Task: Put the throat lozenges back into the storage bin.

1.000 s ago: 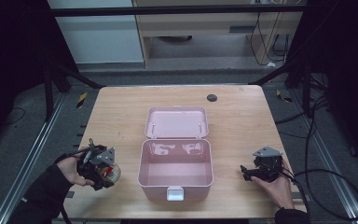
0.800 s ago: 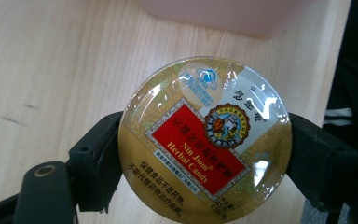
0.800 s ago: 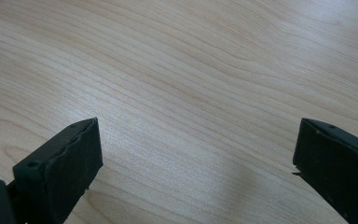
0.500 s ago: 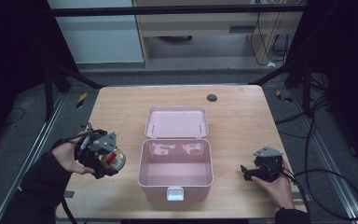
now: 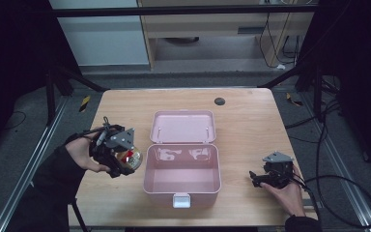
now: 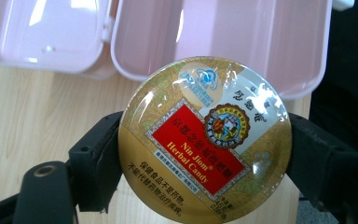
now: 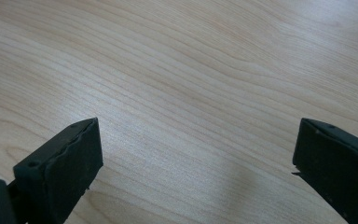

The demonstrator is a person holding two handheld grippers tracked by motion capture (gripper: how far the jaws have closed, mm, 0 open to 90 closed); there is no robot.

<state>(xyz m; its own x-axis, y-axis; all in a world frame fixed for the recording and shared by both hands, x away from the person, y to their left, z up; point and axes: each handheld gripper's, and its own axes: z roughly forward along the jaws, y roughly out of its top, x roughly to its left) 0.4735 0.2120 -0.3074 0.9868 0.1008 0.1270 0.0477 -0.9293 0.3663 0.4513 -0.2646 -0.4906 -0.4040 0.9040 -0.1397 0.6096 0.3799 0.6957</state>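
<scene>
My left claw pinches a round gold-and-red tin of herbal candy by its rim, held above the wooden table just beside the left wall of the open pink plastic box. The box looks empty, lid laid back, so I judge the pick-up done and the drop inside still to come. My right claw rests spread and empty near the table's right edge.
</scene>
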